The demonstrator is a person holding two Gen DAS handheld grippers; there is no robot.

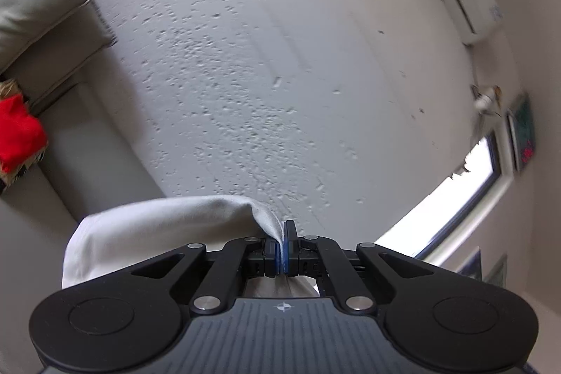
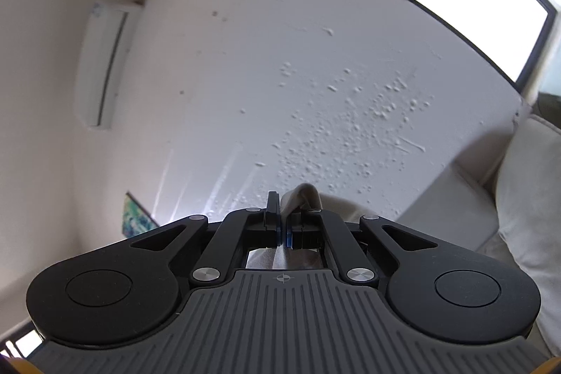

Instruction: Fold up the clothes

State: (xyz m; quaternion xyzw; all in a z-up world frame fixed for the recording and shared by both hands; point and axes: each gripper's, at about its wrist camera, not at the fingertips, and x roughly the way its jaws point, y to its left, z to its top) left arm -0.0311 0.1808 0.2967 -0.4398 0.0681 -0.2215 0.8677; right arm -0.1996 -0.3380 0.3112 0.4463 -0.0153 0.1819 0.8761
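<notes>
Both wrist views point steeply upward at a white textured ceiling point(image 1: 266, 65). The left gripper point(image 1: 283, 246) has its jaws clenched on a fold of pale off-white cloth garment point(image 1: 168, 226), which bulges out to the left of the fingers and hangs down beneath them. The right gripper point(image 2: 283, 223) is likewise clamped on a bunched edge of the same pale cloth point(image 2: 303, 198), which rises just right of its fingertips. A beige cushioned sofa point(image 1: 42, 2) lies at the far left of the left view, with a red fabric item point(image 1: 17, 132) on it. A white wall-mounted air conditioner point(image 2: 101, 58) sits left in the right view, and bright windows point(image 2: 477, 2) far right.
</notes>
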